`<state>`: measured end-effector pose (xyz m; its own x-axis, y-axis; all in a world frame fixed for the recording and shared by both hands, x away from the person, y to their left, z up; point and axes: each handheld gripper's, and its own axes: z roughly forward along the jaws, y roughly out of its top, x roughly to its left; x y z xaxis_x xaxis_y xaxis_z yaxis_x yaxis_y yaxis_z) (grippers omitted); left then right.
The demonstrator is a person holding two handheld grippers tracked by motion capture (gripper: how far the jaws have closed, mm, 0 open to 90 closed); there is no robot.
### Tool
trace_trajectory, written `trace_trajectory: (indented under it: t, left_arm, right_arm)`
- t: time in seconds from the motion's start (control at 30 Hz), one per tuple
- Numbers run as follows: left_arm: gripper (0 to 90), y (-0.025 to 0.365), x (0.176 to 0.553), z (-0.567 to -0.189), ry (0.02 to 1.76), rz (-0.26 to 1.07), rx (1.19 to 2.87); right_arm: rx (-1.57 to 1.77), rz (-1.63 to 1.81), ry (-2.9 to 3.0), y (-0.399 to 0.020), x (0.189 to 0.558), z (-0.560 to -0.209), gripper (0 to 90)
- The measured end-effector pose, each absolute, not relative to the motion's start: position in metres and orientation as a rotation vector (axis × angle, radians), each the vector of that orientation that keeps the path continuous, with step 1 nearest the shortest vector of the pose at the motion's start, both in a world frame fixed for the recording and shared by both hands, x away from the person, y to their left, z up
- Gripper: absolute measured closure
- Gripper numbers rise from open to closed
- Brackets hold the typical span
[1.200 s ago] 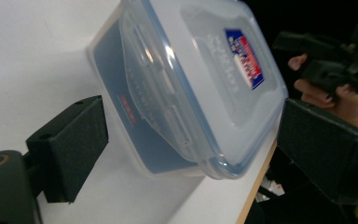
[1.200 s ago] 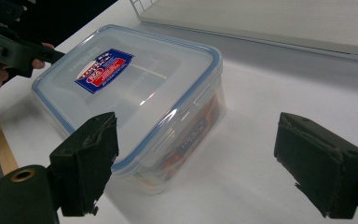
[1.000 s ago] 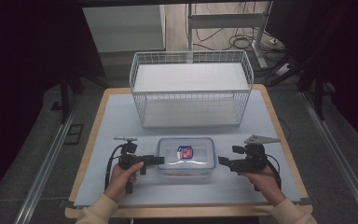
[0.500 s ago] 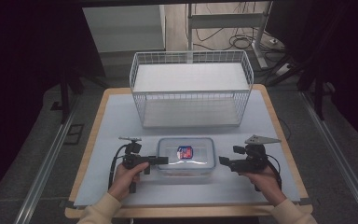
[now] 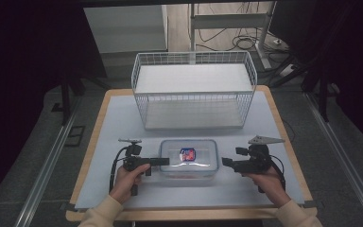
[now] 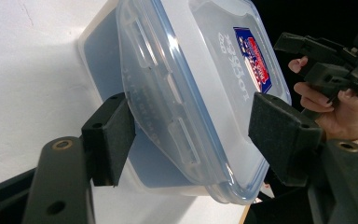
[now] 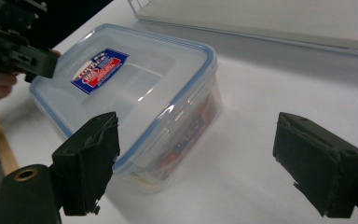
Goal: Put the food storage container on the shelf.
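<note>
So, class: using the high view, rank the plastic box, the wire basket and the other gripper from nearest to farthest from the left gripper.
1. Plastic box: right at the left gripper's jaws, on the box's left end.
2. Right gripper: across the box, off its right end.
3. Wire basket: at the back of the table, beyond the box.

Bright table, dark surroundings, slight blur

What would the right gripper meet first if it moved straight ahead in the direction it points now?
Most likely the end wall of the clear container. The right gripper stands open and aims toward that box, with only bare white table between; its jaws are apart from it, though depth is hard to judge.
</note>
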<state>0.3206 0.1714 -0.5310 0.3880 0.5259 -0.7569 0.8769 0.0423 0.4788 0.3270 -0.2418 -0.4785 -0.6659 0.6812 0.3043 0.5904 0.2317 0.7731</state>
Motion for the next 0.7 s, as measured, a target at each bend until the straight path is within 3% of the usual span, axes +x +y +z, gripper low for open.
trace_trajectory:
  t: [0.7]
  left_arm:
    - [32.3, 0.172, 0.321, -0.532, 1.264, -0.430, 1.623]
  right_arm:
    - [1.465, 1.488, 2.607, -0.209, 0.362, -0.502, 21.0]
